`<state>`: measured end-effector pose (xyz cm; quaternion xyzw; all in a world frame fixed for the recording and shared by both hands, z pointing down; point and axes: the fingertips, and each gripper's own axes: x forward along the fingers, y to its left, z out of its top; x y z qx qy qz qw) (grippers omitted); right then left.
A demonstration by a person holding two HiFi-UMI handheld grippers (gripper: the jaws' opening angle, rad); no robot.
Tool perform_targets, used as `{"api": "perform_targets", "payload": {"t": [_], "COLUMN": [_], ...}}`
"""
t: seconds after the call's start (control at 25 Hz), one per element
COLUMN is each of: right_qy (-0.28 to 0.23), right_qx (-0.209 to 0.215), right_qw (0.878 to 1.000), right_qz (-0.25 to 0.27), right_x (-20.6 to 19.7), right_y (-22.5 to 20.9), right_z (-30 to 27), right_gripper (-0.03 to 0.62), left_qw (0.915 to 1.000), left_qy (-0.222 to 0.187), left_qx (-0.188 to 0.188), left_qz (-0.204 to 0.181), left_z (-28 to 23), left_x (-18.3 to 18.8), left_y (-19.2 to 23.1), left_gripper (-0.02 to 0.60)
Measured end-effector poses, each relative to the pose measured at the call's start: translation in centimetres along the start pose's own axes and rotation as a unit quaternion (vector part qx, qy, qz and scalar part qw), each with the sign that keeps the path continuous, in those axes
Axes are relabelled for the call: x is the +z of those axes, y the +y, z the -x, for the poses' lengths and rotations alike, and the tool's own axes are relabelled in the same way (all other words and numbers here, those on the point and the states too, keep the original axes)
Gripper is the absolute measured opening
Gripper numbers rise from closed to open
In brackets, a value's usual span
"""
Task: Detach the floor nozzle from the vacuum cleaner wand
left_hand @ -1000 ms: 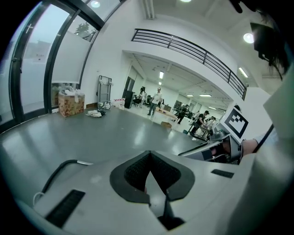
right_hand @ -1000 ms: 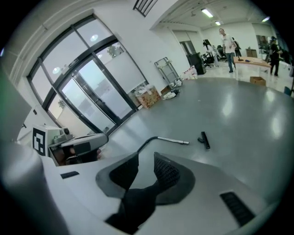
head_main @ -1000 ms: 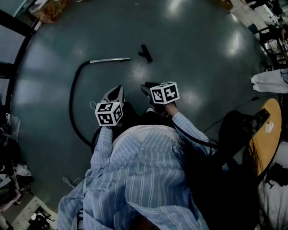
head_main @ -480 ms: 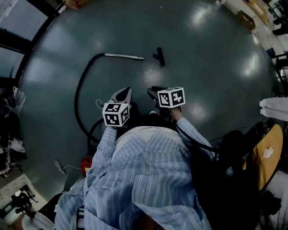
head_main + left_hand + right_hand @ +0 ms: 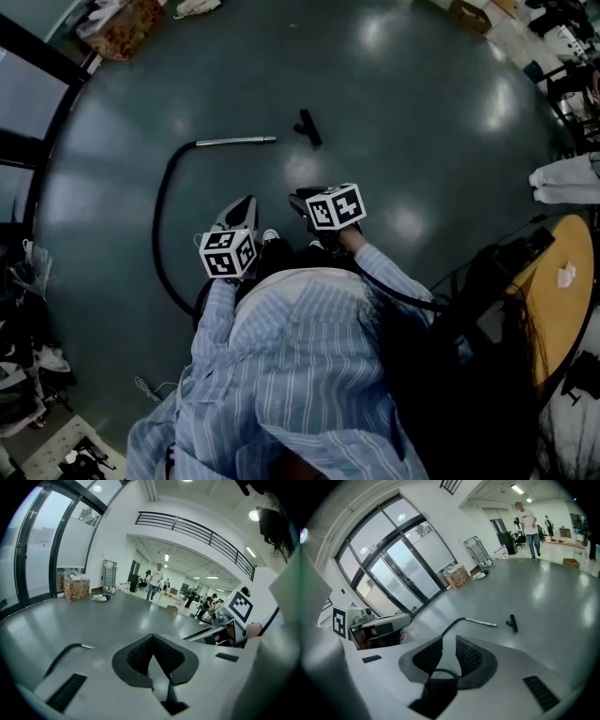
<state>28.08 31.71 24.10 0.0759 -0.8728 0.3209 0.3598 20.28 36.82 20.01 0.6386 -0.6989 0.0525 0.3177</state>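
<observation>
Head view shows a person in a striped shirt [image 5: 281,375] standing on a dark floor [image 5: 422,112], a gripper in each hand. The left gripper [image 5: 246,202] and the right gripper [image 5: 298,200] both point forward and down, side by side and close together, each with its marker cube towards the person. Ahead of them on the floor lies the wand [image 5: 234,141], a thin metal tube on the end of a black hose [image 5: 159,225] that curves back towards the person's left side. The nozzle [image 5: 307,127] lies on the floor near the wand's free end, apart from it, with a gap between them. Both are well ahead of the grippers, and neither gripper touches them.

Left gripper view shows the left gripper's [image 5: 152,641] jaws pressed together with nothing between them; the hose [image 5: 61,653] shows low at the left.

Right gripper view shows the right gripper's [image 5: 449,640] jaws a little apart and closing, with nothing between the pads, only floor and the hose [image 5: 450,626] beyond. Farther off lie the wand [image 5: 480,621] and the nozzle [image 5: 513,623]
</observation>
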Motion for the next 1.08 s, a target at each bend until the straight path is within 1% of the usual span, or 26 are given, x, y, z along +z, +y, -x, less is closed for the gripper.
{"api": "perform_targets", "payload": {"t": [0.28, 0.84, 1.08], "right_qy": [0.007, 0.013, 0.008], "right_qx": [-0.011, -0.016, -0.024], "right_qw": [1.0, 1.0, 1.0], "right_qz": [0.0, 0.0, -0.008], "right_x": [-0.2, 0.5, 1.1], "right_y": [0.0, 1.4, 1.1], "right_z": [0.0, -2.5, -2.8], "right_gripper": [0.078, 0.071, 0.069], "left_qw": [0.9999, 1.0, 0.9999], "left_qy": [0.006, 0.008, 0.01], "left_qx": [-0.006, 0.0, -0.004], "left_qz": [-0.008, -0.001, -0.001], "left_z": [-0.2, 0.6, 0.5], "left_x": [0.1, 0.4, 0.7], "left_y": [0.0, 3.7, 4.6], "left_gripper": [0.006, 0.006, 0.006]}}
